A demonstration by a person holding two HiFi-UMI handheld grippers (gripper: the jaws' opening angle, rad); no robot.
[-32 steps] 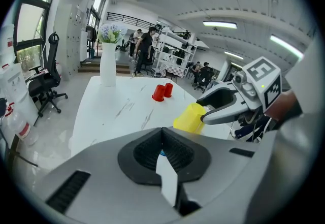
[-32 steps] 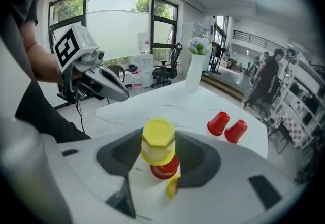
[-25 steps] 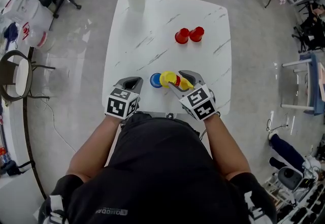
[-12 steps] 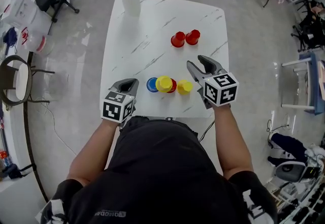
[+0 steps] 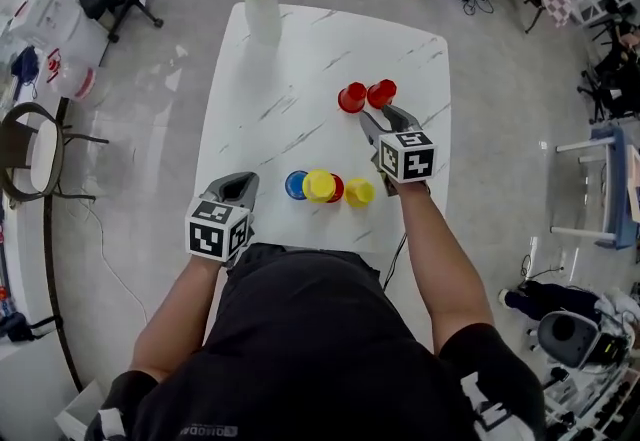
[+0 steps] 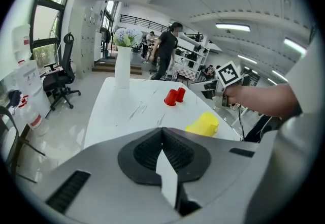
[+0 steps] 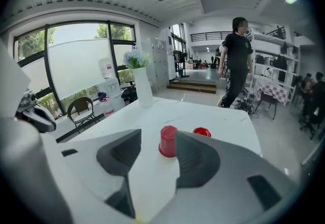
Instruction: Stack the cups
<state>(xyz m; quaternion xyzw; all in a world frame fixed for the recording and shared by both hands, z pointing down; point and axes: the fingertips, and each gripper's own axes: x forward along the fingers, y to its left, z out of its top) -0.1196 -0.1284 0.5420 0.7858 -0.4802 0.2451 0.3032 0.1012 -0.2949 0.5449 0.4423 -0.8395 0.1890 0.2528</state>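
While the right claw is held out over the white marbled tabletop, we log its jaws as spread wide and gripping nothing

- Right gripper view: one red cup stands on the tabletop in line with the gap between the jaw tips. It is a little beyond them and untouched as far as we can tell
- The second red cup sits just beside it, partly behind the right-hand jaw
- Head view: we see this pair side by side toward the far right of the tabletop, just ahead of the right claw's tips
- The left claw rests at the near left edge of the tabletop. In the left gripper view we read its jaws as pressed together at the tips, with nothing between them
- Near edge, just right of the left claw, a row runs left to right:
  - blue cup
  - yellow cup
  - third red cup, partly covered by the yellow one
  - second yellow cup
- This row lies well apart from the red pair
- Left gripper view: one of the yellow ones shows above the claw's body, apparently on its side; we cannot tell which
- A white vase with pale flowers stands at the far end of the tabletop
- A person in dark clothes is on the floor beyond it
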